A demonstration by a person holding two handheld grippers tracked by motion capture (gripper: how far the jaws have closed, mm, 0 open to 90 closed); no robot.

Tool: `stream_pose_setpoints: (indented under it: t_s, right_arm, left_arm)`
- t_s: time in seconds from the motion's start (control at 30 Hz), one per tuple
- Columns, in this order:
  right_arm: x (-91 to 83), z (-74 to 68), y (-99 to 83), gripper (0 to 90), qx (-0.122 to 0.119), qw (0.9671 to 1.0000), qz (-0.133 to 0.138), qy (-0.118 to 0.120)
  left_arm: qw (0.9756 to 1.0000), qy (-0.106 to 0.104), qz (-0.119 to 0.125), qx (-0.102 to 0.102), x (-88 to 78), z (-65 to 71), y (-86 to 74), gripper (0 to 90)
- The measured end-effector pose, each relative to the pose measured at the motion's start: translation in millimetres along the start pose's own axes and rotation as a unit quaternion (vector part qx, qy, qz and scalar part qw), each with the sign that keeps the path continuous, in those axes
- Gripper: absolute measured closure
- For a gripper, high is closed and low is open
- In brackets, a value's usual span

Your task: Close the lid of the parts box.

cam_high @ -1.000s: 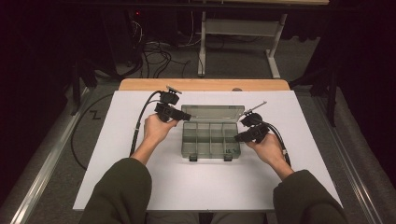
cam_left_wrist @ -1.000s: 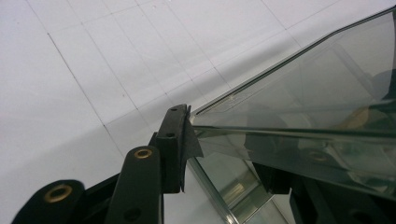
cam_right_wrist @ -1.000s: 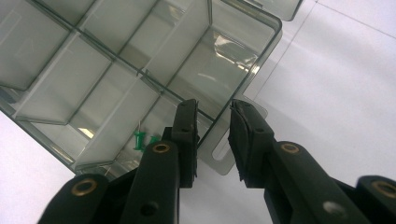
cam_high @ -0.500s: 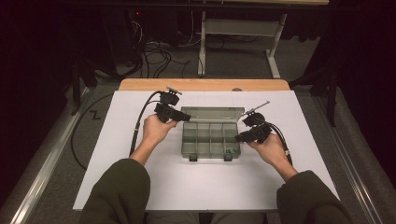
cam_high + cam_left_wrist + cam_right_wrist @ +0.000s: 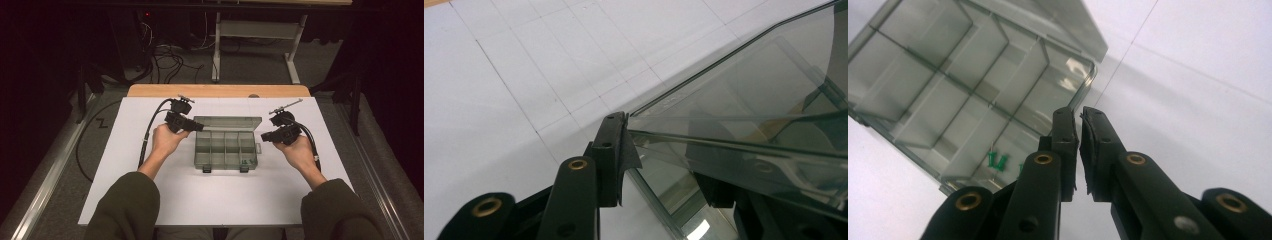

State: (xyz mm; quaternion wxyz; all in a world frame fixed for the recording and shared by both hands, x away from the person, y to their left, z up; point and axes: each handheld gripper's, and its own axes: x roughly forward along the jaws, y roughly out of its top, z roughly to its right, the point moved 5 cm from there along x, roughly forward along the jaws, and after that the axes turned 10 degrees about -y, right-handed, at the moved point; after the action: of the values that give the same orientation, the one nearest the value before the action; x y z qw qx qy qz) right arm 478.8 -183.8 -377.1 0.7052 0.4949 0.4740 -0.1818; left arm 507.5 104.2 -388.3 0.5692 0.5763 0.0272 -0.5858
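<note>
A clear plastic compartment box (image 5: 225, 147) lies mid-table with its lid (image 5: 227, 122) swung open toward the back. My left gripper (image 5: 197, 127) is at the box's back-left corner. In the left gripper view (image 5: 666, 165) its jaws are shut on the lid's corner (image 5: 744, 100), one pad outside and the other seen through the plastic. My right gripper (image 5: 264, 136) hovers just off the box's right side. Its jaws (image 5: 1079, 130) have just been closing and now stand shut with nothing between them. A few small green pins (image 5: 998, 161) lie in the front-right compartment.
The box rests on a white tabletop (image 5: 225, 200) with a wooden strip (image 5: 220, 91) along its far edge. Two latches (image 5: 206, 169) stick out at the box's front. Cables (image 5: 170, 50) and a metal stand (image 5: 295, 65) are on the floor beyond the table.
My right gripper has risen a little beside the box and drawn slightly to the right. The left gripper and the box have stayed put.
</note>
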Motion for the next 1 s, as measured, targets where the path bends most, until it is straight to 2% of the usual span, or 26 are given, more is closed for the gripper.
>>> stream_pose_setpoints:
  t_s: [0.23, 0.47, 0.6, 1.0]
  right_arm:
    - [-4.7, 1.8, 8.1, 88.0, 0.003, 1.0000, 0.004, -0.004]
    - [-8.1, 0.4, 18.3, 89.3, 0.008, 0.9998, 0.018, 0.001]
    - [-7.4, -0.5, 20.9, 89.3, 0.007, 0.9998, 0.021, -0.001]
    - [-6.7, 4.7, 24.9, 89.2, 0.023, 0.9994, 0.026, -0.007]
  left_arm:
    - [1.0000, 0.001, 0.001, 0.003, -1.6, 1.4, -0.2, 59.6]
    - [0.9998, 0.010, 0.000, 0.017, -2.5, 4.1, -2.2, 60.8]
    - [0.9997, 0.011, -0.001, 0.022, -3.2, 4.7, -3.6, 61.4]
    - [0.9996, 0.011, -0.004, 0.027, -3.9, 5.4, -6.0, 62.1]
